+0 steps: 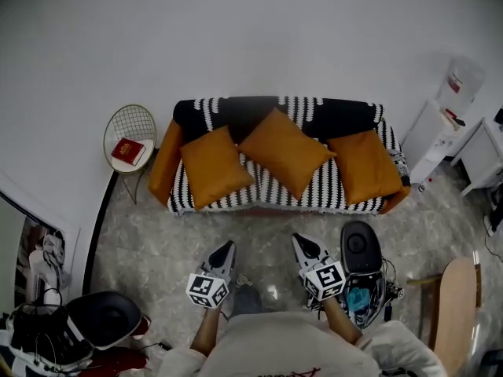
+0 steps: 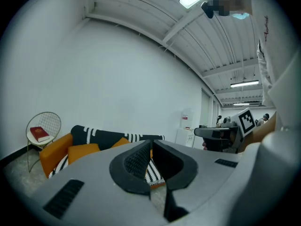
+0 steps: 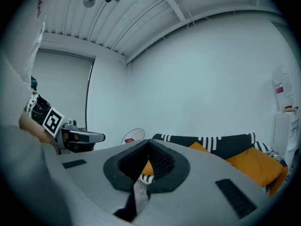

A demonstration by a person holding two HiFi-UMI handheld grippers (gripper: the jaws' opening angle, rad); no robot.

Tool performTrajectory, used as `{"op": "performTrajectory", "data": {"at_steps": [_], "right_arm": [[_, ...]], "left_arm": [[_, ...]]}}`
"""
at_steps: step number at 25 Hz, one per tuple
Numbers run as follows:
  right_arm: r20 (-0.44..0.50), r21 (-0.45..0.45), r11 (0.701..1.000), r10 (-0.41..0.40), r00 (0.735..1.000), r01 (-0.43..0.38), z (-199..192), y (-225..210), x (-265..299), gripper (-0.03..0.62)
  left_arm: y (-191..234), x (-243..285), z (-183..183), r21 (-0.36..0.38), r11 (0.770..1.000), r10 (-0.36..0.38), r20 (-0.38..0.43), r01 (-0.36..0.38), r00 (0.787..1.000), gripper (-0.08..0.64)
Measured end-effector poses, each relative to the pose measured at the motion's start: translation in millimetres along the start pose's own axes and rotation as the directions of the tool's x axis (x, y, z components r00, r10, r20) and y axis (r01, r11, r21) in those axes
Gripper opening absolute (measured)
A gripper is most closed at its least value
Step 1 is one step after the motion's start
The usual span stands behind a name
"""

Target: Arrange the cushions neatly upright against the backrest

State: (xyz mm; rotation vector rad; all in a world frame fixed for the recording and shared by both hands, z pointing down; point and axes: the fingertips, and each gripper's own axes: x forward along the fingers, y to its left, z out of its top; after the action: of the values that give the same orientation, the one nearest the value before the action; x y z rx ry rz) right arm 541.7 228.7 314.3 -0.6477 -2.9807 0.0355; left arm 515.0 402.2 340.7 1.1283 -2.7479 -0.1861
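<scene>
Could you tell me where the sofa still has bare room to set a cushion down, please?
The striped seat is bare only along its front edge, below the middle cushion. The left cushion and right cushion crowd both ends. The floor in front is open.

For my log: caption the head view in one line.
Three orange cushions lie askew on the striped sofa; left gripper and right gripper, shut and empty, face it.

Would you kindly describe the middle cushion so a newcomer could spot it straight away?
Find the striped sofa against the white wall. Of three orange cushions on it, the middle cushion is turned corner-down like a diamond, whereas the left cushion and right cushion sit squarer.
</scene>
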Motion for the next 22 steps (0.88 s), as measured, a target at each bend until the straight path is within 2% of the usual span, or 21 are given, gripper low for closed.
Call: {"op": "performTrajectory", "data": {"at_steps": [8, 22], "right_arm": [[-0.012, -0.028, 1.0, -0.011, 1.0, 0.01, 22, -12, 85, 0.026], [-0.012, -0.036, 0.997, -0.064, 0.998, 0.064, 33, -15, 225, 0.026]], "left_arm": [[74, 43, 36, 0.002, 1.0, -0.028, 0.017, 0.028, 0.999, 0.04], [194, 100, 64, 0.011, 0.995, -0.098, 0.008, 0.098, 0.995, 0.04]]}}
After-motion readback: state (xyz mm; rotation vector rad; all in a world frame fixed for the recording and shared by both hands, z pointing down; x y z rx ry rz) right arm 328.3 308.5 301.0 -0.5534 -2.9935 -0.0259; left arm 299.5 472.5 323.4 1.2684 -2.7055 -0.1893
